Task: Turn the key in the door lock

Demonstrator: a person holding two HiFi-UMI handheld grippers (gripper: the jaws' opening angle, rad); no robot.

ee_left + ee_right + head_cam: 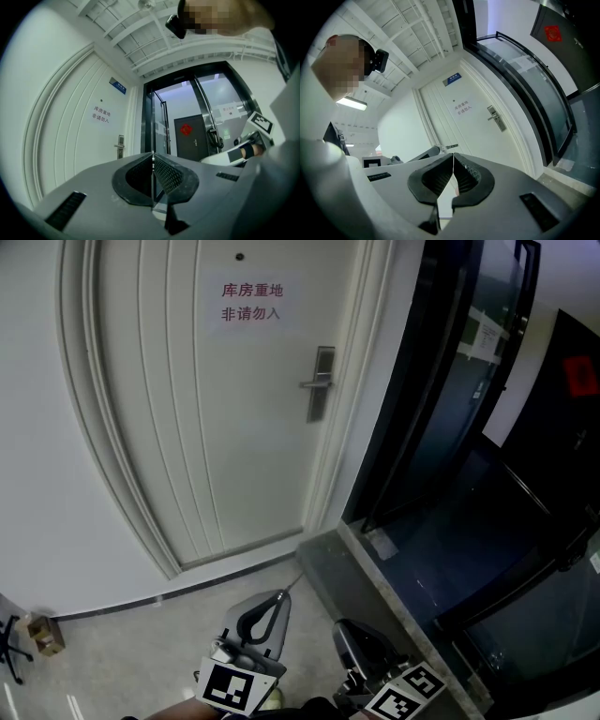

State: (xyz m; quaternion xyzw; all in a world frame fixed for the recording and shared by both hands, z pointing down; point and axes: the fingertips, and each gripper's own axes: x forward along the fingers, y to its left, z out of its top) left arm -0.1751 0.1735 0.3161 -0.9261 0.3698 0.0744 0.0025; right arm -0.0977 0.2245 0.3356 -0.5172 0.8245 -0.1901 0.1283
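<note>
- The left gripper [281, 595] is clamped on a thin key [451, 146], held low and well apart from the door lock [321, 381].
- The right gripper [343, 627] has its jaws together, with nothing between them.

The lock handle [322, 381] sits on the door [187, 427] near its right edge. A paper sign [250, 301] is up and to the left of it, with a peephole [240, 256] above the sign. Right of the door stand glass doors [441, 399], with a stone sill [375, 587] at their foot. Before the door and well short of it, the left gripper [284, 596] and right gripper [343, 628] hang side by side. A key [293, 577] pokes doorward from the left one's closed jaws. Far left of the door, a small box [43, 634] lies on the floor [141, 652].
</note>
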